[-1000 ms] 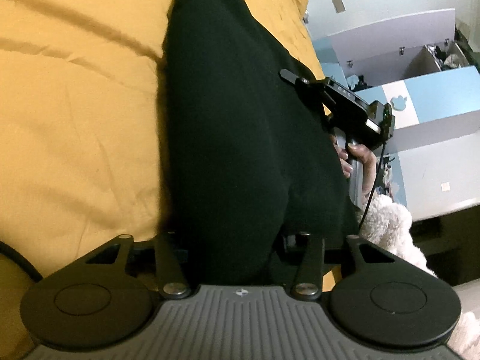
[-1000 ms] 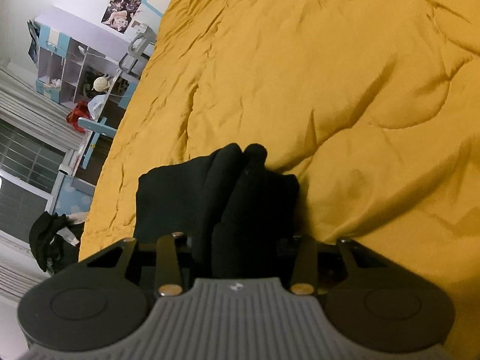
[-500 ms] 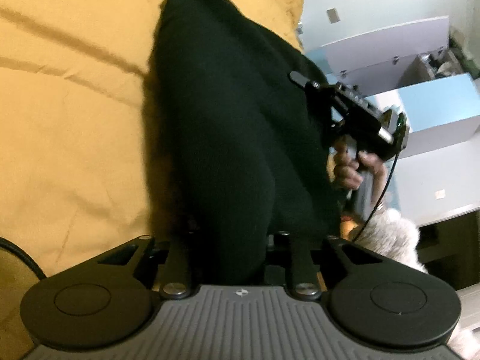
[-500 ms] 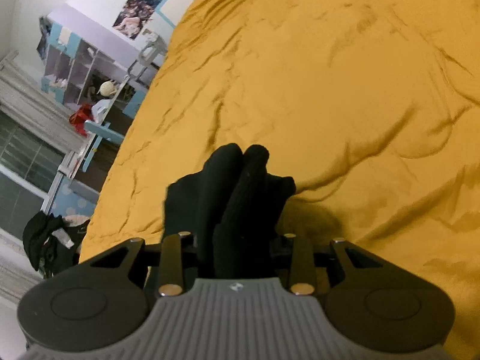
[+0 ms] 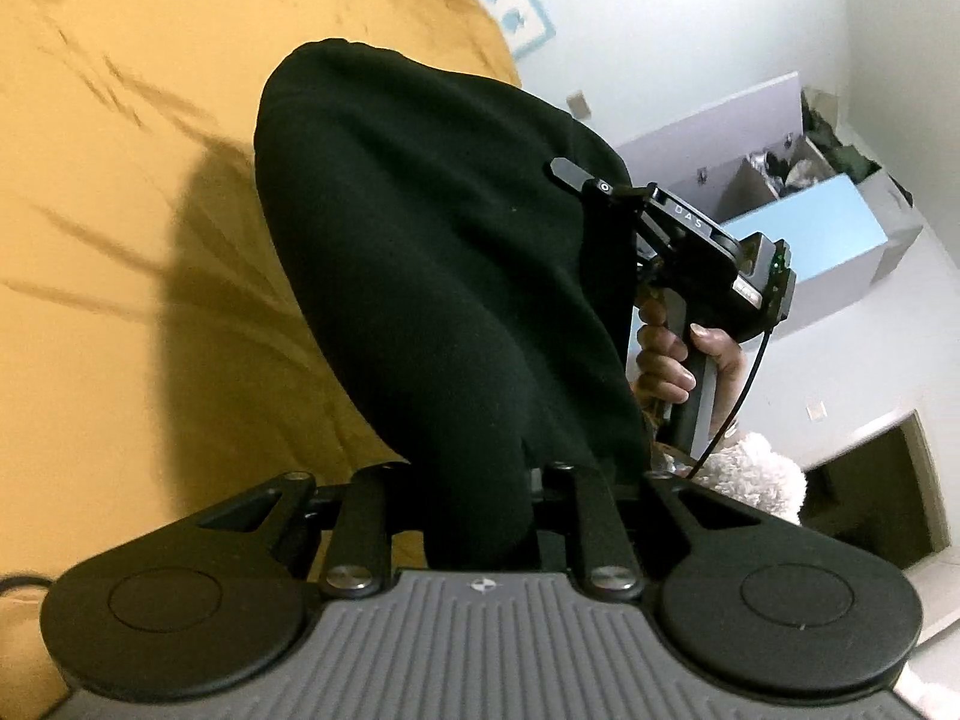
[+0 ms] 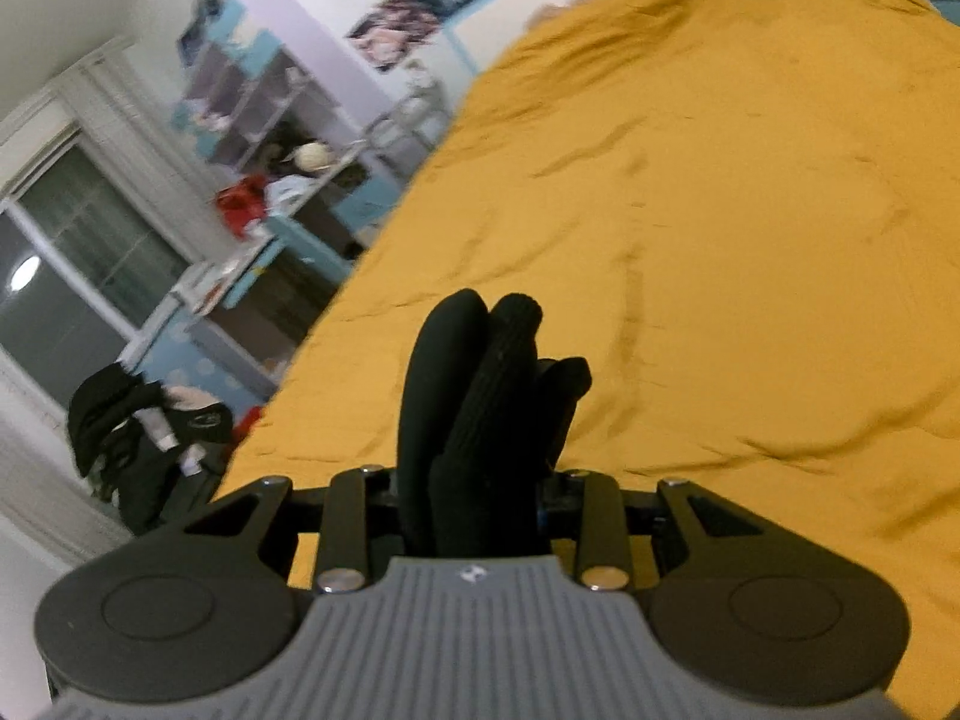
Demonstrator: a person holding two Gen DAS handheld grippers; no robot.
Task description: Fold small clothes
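A black garment (image 5: 432, 276) hangs lifted above the yellow bedspread (image 5: 120, 240), stretched between my two grippers. My left gripper (image 5: 480, 492) is shut on its near end; the cloth hides the fingertips. The right gripper (image 5: 690, 234) shows at the right in the left wrist view, held by a hand, with the cloth's far edge beside it. In the right wrist view my right gripper (image 6: 480, 420) is shut on a bunched fold of the black garment (image 6: 480, 396), above the bedspread (image 6: 720, 240).
White and blue cabinets (image 5: 810, 198) stand past the bed's right side. A shelf unit (image 6: 270, 138), a window (image 6: 72, 276) and a pile of dark clothes (image 6: 138, 438) lie beyond the bed's left edge.
Both grippers have risen with the garment, lifting it off the bedspread. Both views have tilted up, showing more of the room and walls.
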